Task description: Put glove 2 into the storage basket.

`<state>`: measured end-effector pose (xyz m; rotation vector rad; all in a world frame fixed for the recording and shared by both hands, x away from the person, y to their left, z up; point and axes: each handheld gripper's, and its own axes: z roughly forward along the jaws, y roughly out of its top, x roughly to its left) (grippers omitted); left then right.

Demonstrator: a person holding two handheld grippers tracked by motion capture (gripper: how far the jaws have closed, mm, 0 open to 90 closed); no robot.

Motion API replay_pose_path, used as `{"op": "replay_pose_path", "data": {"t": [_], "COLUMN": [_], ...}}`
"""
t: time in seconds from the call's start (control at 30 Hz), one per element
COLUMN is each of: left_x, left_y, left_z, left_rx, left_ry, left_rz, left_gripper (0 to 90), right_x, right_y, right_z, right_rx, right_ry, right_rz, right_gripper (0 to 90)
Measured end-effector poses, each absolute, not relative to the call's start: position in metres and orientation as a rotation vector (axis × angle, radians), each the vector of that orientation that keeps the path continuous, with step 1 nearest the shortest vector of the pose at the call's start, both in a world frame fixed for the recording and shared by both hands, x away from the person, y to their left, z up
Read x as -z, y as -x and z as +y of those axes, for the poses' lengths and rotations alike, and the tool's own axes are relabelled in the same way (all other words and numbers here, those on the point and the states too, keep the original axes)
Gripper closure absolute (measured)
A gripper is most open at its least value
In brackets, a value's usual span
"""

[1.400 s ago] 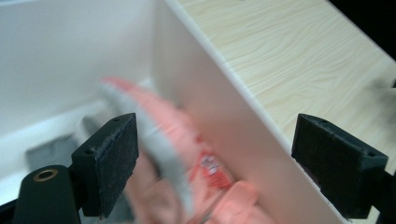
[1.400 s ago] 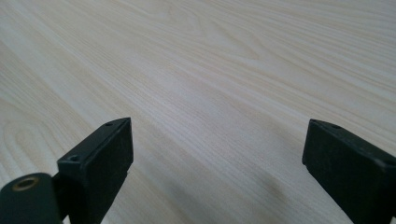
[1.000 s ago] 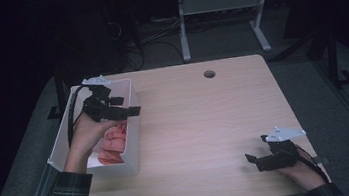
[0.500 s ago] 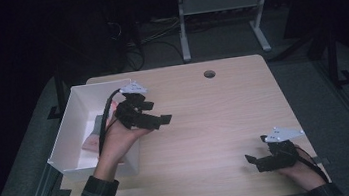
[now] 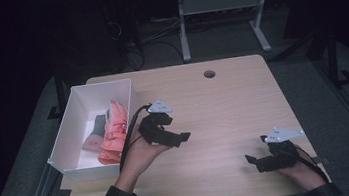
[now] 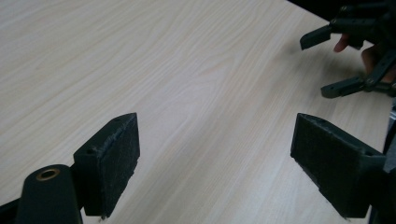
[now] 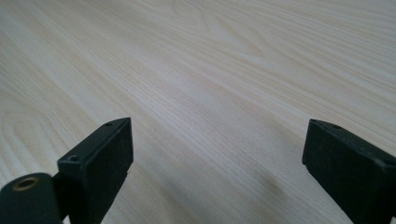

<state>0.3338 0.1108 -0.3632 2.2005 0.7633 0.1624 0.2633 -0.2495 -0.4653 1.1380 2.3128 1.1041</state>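
While the left hand-held gripper (image 5: 180, 138) hangs over the bare wood just beside the white box (image 5: 71, 121), its jaws stand wide apart with nothing between them, and the left gripper view shows only pale grain under and ahead of its pads (image 6: 114, 161). That box sits at the left edge of the counter (image 5: 224, 107), its far corner close to the counter's back edge and its near wall close to the front edge; inside it lie a salmon-pink folded cloth (image 5: 113, 134) against the right wall and a smaller grey piece (image 5: 97, 126) beside it, toward the box's middle. Near the front right corner of the counter rests the right hand-held gripper (image 5: 252, 161), held low by the person's right hand (image 5: 305, 170), jaws likewise spread and empty, pointing left across the surface. Between the two grippers the wood is open, and the whole middle and far part of the counter is free apart from a small round cable hole (image 5: 209, 74) near the back edge. From the left gripper view, the other gripper (image 6: 329, 63) shows at the upper right, close to the counter's dark edge.
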Motion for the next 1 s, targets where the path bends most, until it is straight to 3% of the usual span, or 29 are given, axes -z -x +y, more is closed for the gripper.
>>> {"op": "replay_pose_path", "data": {"t": [0.6,1.0], "left_x": [0.427,0.442], "left_y": [-0.319,-0.313], "left_z": [0.104,0.106], "left_rx": [-0.129,-0.136], "left_ry": [-2.296,-2.344], "left_rz": [0.725,0.709], "left_gripper": [15.2,15.2], "right_x": [0.466,0.467], "right_y": [-0.263,-0.263], "right_z": [-0.249,-0.248], "right_rx": [-1.095,-1.094], "right_ry": [-1.134,-1.123], "right_rz": [2.324,2.334], "right_gripper": [8.5,8.5]}}
